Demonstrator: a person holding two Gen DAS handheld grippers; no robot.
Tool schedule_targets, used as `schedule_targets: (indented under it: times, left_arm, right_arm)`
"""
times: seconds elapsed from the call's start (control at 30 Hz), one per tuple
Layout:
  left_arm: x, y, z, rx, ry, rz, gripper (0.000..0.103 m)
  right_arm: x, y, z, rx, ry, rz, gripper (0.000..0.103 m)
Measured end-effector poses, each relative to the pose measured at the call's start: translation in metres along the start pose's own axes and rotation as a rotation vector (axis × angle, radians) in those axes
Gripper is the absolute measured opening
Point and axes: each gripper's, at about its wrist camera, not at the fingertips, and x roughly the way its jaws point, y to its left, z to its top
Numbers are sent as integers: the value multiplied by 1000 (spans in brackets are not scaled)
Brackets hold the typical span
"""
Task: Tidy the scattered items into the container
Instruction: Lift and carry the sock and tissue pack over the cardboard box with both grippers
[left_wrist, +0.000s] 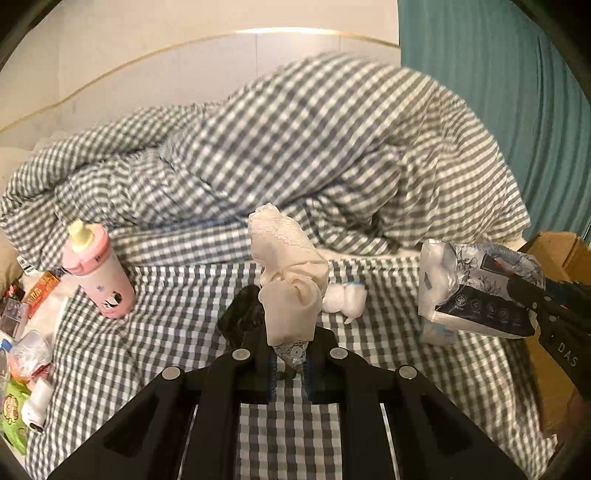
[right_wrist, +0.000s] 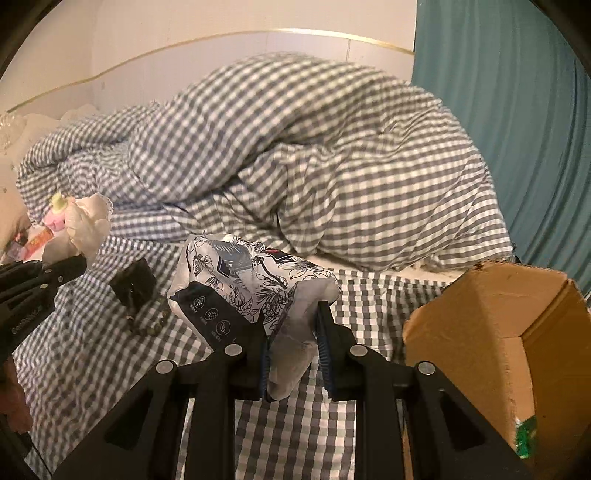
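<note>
My left gripper (left_wrist: 290, 363) is shut on the lace hem of a cream cloth garment (left_wrist: 288, 280), which stands bunched up above the checked bed sheet (left_wrist: 155, 354). My right gripper (right_wrist: 293, 345) is shut on a soft tissue pack (right_wrist: 247, 284) with a black-and-white flower print, held clear of the bed. An open cardboard box (right_wrist: 491, 325) stands at the right, beside the right gripper. In the left wrist view the tissue pack (left_wrist: 476, 288) hangs at the right, in front of the box (left_wrist: 554, 254). In the right wrist view the cream garment (right_wrist: 88, 225) shows at the far left.
A pink bottle (left_wrist: 101, 277) lies on the sheet at the left, with snack packets (left_wrist: 40, 291) and wrapped items (left_wrist: 29, 354) beyond it. A white wad (left_wrist: 343, 301), a black object (right_wrist: 133, 284) and a bead bracelet (right_wrist: 151, 325) lie mid-bed. A crumpled checked duvet (left_wrist: 295, 155) fills the back; a teal curtain (right_wrist: 517, 129) hangs at the right.
</note>
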Motion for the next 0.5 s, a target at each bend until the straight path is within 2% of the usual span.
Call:
schedule_targets:
  times: [0.5]
  left_arm:
    - [-103, -1, 12, -20, -141, 7, 11]
  right_arm:
    - [-87, -3, 12, 13, -121, -3, 21]
